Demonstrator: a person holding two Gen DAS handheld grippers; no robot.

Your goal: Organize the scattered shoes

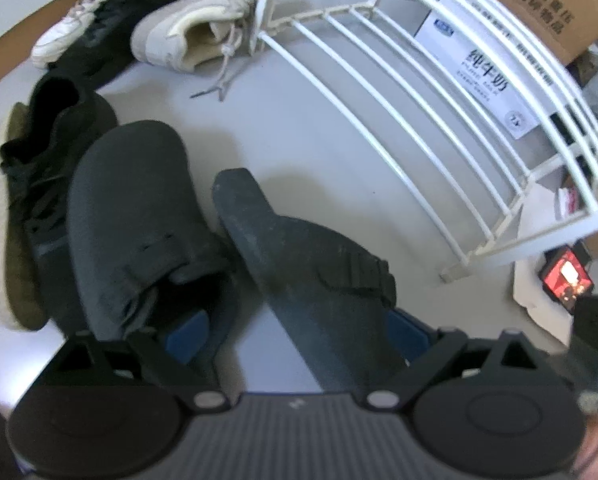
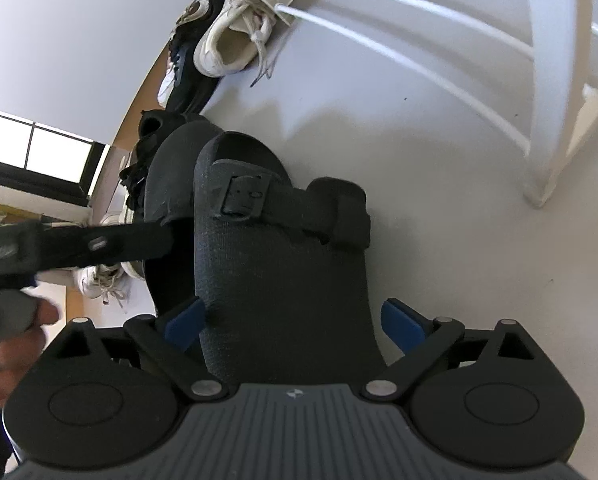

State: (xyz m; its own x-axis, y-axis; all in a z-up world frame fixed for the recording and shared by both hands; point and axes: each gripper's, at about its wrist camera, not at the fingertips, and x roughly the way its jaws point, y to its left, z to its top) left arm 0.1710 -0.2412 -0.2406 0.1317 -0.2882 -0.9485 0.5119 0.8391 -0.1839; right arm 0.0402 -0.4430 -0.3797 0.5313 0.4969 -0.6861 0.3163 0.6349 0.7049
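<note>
- Both my jaws are wide. My right gripper (image 2: pixel 293 322) has the heel of the buckle sandal (image 2: pixel 283 264) between its blue pads (image 2: pixel 183 320). One pad touches the sandal's edge. I don't think I am squeezing it.
- My left gripper (image 1: pixel 299 332) is wide too. One of its pads is at the heel hole of the grey slipper (image 1: pixel 131 200). The other pad is hidden behind the buckle sandal.
- Both grey shoes are close in front of me on the floor (image 1: pixel 299 132), side by side and touching. The buckle sandal looks tipped onto its edge. The white shoe rack (image 1: pixel 419 80) is near, and the shelf I can see holds no shoes.
- If I shut my left jaws now, I might pinch both shoes at once, because both sit between my pads.
- My two grippers are very close together. They could bump, and one could knock the other's shoe away.
- I only have the sandal by its heel. If I lift it, the long front could droop and slide out of my pads.
- The rack shelf is made of thin bars with gaps. A sandal put down crooked could poke through or tip off. Its strap and buckle could catch on a bar.
- A black lace-up shoe (image 1: pixel 47 152) leans against the slipper. Pulling the slipper out could drag it along.
- A cream sneaker (image 1: pixel 195 28) lies by the rack's leg with its laces spread on the floor. Those could tangle if I swing low there.
</note>
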